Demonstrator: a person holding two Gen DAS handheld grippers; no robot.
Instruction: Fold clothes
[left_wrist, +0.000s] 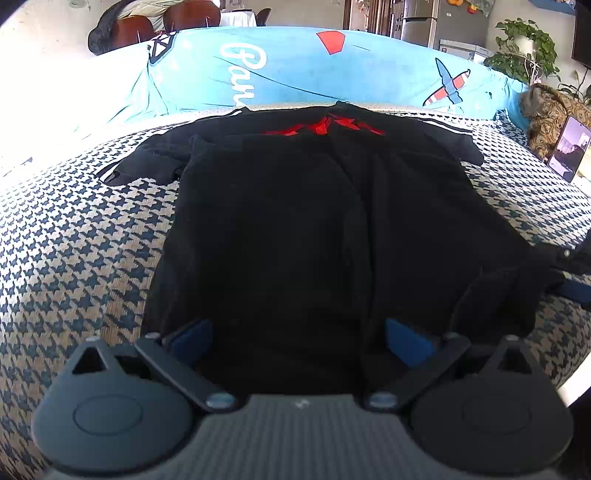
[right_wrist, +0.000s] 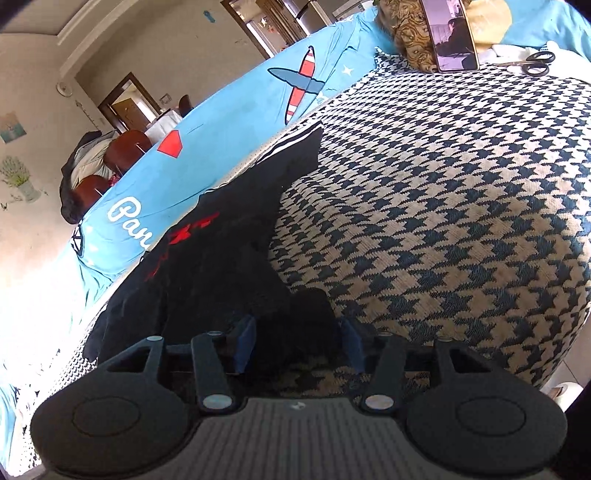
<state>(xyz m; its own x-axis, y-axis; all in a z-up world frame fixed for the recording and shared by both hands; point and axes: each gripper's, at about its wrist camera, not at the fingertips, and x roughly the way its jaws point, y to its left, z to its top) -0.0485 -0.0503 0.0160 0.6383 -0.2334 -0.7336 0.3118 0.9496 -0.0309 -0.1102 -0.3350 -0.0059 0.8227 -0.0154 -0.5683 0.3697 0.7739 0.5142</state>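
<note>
**Black shirt spread out, folding barely begun**

Blue-padded fingers of the left gripper (left_wrist: 299, 338) sit closest to the lens, spread wide over the near hem of the black shirt (left_wrist: 295, 221), with cloth lying under the gap but no pad pressing on it as far as the left wrist view shows. That shirt lies face up on the houndstooth cover (left_wrist: 74, 240), its red print (left_wrist: 325, 127) toward the far edge, near the blue printed sheet (left_wrist: 295, 62). Both short sleeves with white stripes stick out sideways, the left one (left_wrist: 147, 162) flat on the cover. A lengthwise crease runs down the middle of the body, and the near right corner is bunched up and rumpled.

From the right wrist view, the right gripper (right_wrist: 297, 343) hangs over that rumpled corner. Its jaws stand partly apart, dark cloth lies between the pads, and neither pad appears to squeeze it, so I judge nothing is held.

My reading is that the task is at an early stage: the garment is laid out and roughly flattened, yet no sleeve is tucked in and no clean fold of the body is visible. Sleeves, sides and the final halving all seem left to do. A phone (right_wrist: 452, 33) and scissors (right_wrist: 533, 62) rest at the far side, well apart from the shirt.
</note>
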